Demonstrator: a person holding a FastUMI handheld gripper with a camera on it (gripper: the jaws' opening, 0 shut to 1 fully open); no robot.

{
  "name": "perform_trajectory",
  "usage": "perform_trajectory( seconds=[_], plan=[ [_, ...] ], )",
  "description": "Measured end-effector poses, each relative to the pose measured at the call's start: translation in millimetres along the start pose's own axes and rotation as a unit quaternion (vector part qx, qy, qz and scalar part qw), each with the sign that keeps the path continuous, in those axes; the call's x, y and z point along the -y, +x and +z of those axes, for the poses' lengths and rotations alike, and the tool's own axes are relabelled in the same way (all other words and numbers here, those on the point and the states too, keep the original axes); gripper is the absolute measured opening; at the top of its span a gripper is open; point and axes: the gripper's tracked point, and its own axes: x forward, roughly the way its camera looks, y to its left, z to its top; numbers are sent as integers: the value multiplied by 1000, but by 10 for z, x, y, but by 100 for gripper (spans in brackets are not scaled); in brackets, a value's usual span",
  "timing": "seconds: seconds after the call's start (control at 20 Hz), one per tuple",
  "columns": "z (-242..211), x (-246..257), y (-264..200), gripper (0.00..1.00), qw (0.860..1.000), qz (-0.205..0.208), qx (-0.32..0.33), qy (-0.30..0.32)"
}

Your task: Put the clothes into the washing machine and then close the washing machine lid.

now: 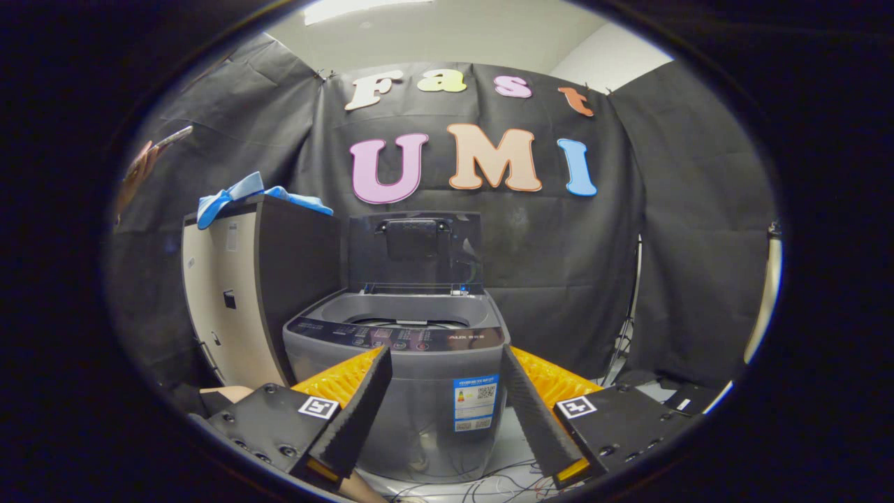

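A grey top-loading washing machine (398,377) stands straight ahead, just beyond my fingers. Its dark lid (417,251) is raised upright at the back, leaving the drum opening (412,318) exposed. Blue clothes (241,195) lie in a heap on top of a tall beige-and-dark cabinet (230,300) that stands to the left of the machine. My gripper (445,356) is open, its two fingers spread wide in front of the machine's front panel with nothing between them. The inside of the drum is hidden from this low angle.
A person's hand holding a phone (150,157) shows high up left of the cabinet. A thin stand with cables (628,321) rises right of the machine. Wires (489,482) lie on the floor in front of the washer.
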Motion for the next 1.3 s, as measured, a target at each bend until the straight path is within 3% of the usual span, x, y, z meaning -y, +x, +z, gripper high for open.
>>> perform_trajectory(
  seconds=[0.5, 0.75, 1.05, 1.3],
  plan=[
    [54, -15, -16, 97, 1000, -27, 9, 6],
    [612, -367, 133, 97, 999, -11, 34, 19],
    [1673, -1183, 628, 97, 996, 56, 58, 41],
    [2551, -2154, 1077, 97, 984, 148, 95, 32]
  ],
)
